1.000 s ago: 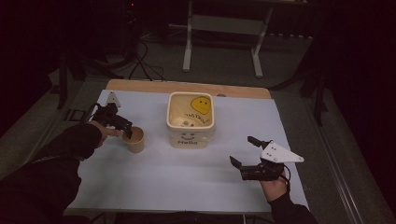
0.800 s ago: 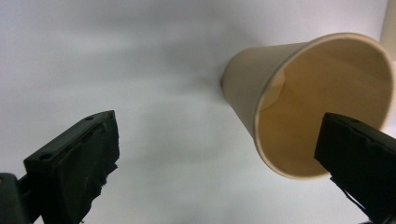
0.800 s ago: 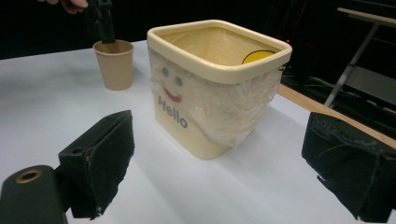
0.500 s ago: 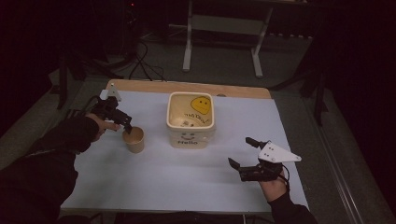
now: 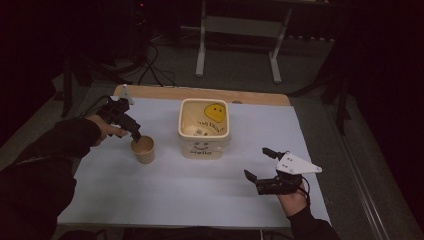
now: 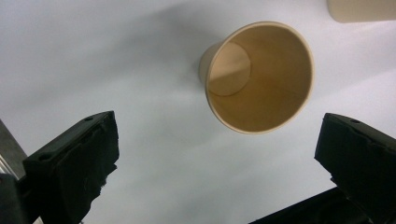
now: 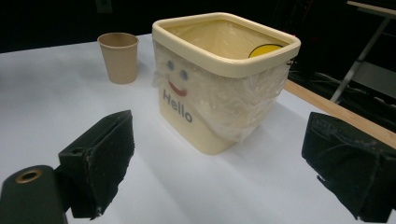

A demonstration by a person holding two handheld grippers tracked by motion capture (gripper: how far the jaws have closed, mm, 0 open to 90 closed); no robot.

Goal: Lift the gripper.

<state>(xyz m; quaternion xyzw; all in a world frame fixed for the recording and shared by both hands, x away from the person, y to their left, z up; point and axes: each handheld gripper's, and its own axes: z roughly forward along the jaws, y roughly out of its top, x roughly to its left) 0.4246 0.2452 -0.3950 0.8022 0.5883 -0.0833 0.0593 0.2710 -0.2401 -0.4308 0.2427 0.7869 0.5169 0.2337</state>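
A small tan paper cup (image 5: 143, 149) stands upright on the white-covered desk (image 5: 165, 200), its long axis vertical and its open mouth pointing up, just left of a cream square plastic bin (image 5: 204, 128) with a clear liner, a smiling face and the word "Hello" on its front. The cup is apart from the bin. The left hand-held gripper (image 5: 131, 131) hangs above the cup's left rim, tilted down toward it; in the left gripper view its jaws are spread wide with the cup (image 6: 258, 77) seen from above between and beyond them, untouched, its inside bare. The right hand-held gripper (image 5: 260, 164) sits over the desk's near right part, well apart from the cup, jaws spread and holding nothing, aimed at the bin (image 7: 224, 79).
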